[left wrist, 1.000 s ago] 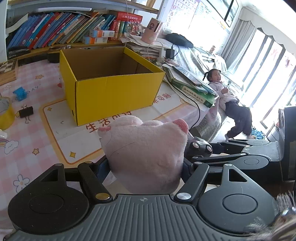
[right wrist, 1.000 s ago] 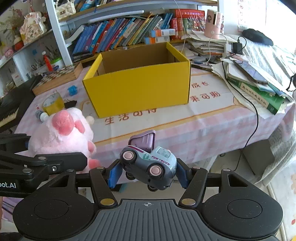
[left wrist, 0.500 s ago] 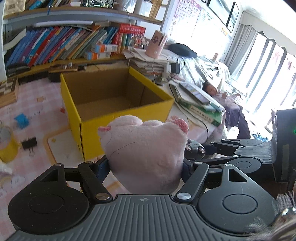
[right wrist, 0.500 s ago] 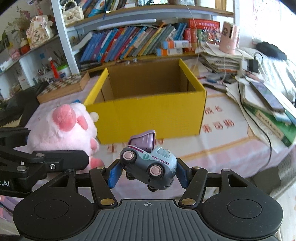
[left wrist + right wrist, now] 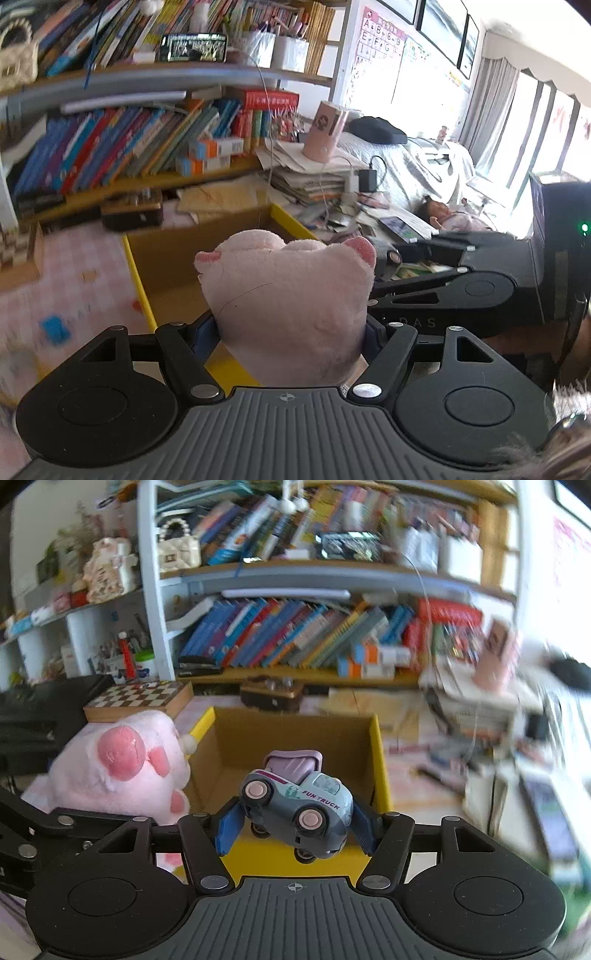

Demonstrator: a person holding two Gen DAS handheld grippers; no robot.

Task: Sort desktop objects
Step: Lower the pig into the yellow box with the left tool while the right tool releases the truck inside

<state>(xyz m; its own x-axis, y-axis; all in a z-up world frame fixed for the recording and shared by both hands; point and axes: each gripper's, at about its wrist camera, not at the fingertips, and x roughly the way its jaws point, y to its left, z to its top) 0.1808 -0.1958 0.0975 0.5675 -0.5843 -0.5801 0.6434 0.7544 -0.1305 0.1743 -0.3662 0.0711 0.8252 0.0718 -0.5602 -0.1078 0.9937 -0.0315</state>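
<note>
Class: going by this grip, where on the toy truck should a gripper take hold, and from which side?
Across the body. The right gripper pinches the truck end to end, pads on nose and tail, wheels facing the camera. Those rounded ends leave the wheels free; the purple bed on top looks too loose to grip.

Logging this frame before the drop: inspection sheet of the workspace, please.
Surface: pink patterned tablecloth on the desk.
Job's things: pink plush toy; grey-blue toy truck; open yellow cardboard box, inside looks empty.
Clutter: wooden chessboard box, stacked papers, pink cup.
Grippers: left gripper jaws shut on the plush; right gripper jaws shut on the truck; both near the box.
Cables: black charger lead.
Surroundings: bookshelves; a person lying by the window.
</note>
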